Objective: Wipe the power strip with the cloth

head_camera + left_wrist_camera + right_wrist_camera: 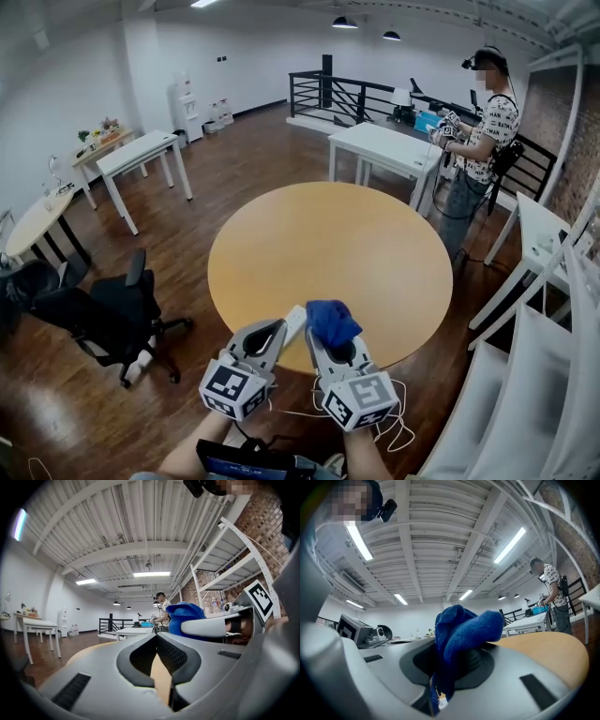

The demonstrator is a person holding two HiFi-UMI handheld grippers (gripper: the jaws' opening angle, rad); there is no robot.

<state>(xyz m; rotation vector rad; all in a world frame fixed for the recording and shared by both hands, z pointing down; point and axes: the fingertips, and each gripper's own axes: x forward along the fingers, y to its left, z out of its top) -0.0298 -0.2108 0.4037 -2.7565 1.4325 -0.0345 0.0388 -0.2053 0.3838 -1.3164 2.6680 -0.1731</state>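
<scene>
The right gripper (328, 339) pinches the blue cloth (331, 322), which bunches up above its jaws over the near edge of the round tabletop (328, 244). Just left of it, the left gripper (278, 330) hangs with jaws pressed together, nothing between them.

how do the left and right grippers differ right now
The left gripper has its fingers pressed together with nothing between them; the right gripper has its fingers clamped on a bunched blue cloth. The left gripper's tip is bare, while the cloth bulges over the right gripper's tip. Both sit side by side at the round table's near edge.
</scene>
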